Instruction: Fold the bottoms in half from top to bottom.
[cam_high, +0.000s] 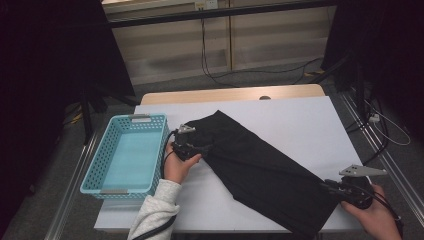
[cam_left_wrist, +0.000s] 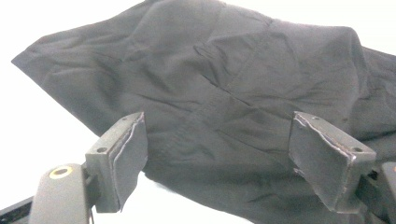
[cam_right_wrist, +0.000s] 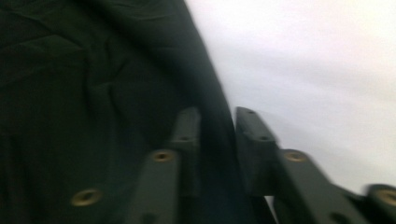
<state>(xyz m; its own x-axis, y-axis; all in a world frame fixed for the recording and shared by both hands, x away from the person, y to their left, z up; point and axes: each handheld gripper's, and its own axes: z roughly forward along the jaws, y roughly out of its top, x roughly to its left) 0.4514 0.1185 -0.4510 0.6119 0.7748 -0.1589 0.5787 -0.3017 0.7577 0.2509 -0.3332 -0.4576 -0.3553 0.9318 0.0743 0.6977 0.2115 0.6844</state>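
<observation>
One teal basket (cam_high: 127, 154), one black garment (cam_high: 260, 167), two grippers, one white table (cam_high: 305, 120). The basket sits just left of the left gripper (cam_high: 200, 142), apart from it, nothing visible inside. Left gripper: in its own view (cam_left_wrist: 217, 158) the jaws stand wide apart, released, with the cloth's (cam_left_wrist: 210, 88) upper end spread flat on the table between and beyond the fingers (cam_left_wrist: 128, 154); pads press on nothing, though whether the tips graze the fabric can't be told. The garment runs diagonally from the left fingers down to the right gripper (cam_high: 327, 186). Right gripper in its own view (cam_right_wrist: 217, 135): jaws nearly together, clenched on the garment's (cam_right_wrist: 93, 93) edge, a thin fold of cloth in the narrow gap between the fingers (cam_right_wrist: 252, 135); white tabletop to the right of them. That view is blurred and dark, the fold's details hard to make out; in the high view the garment's lower corner is cut off at the table's near edge
</observation>
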